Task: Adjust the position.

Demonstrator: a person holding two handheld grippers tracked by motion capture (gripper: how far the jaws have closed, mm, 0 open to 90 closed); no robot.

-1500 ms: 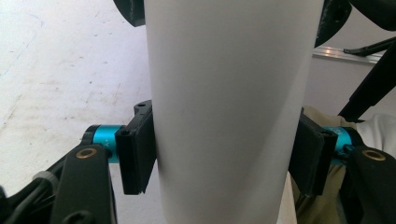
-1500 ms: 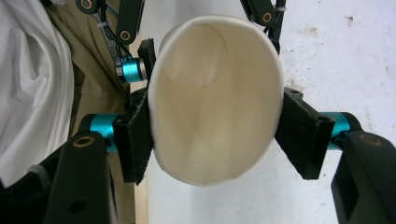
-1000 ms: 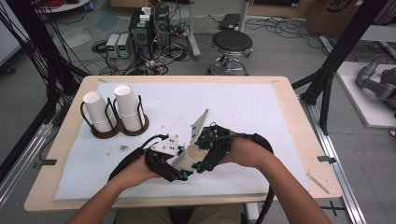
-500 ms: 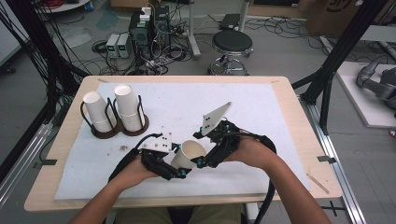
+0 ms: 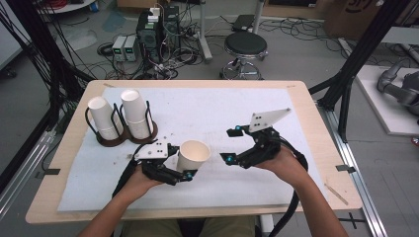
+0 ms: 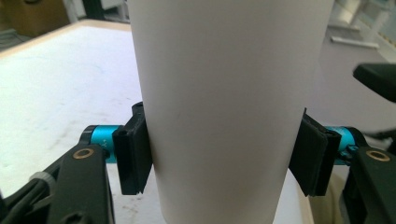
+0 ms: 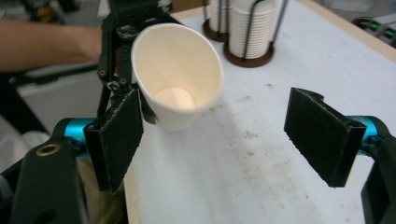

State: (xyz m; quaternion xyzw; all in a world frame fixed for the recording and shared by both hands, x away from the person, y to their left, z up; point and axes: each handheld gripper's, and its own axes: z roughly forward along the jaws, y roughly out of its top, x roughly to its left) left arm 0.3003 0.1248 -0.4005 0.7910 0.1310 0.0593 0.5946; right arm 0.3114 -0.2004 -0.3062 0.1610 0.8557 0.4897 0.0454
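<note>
Near the table's front edge, the left gripper (image 5: 184, 163) lies almost level, pads clamped on a white paper cup (image 5: 192, 155) tilted with its mouth up. Beside it, well apart, the right gripper (image 5: 231, 145) has just opened wide, empty. The cup's base is hidden behind the jaws.

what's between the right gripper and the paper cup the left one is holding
Nothing: in the high view, just bare white mat separates the open right gripper from the paper cup in the left gripper.
</note>
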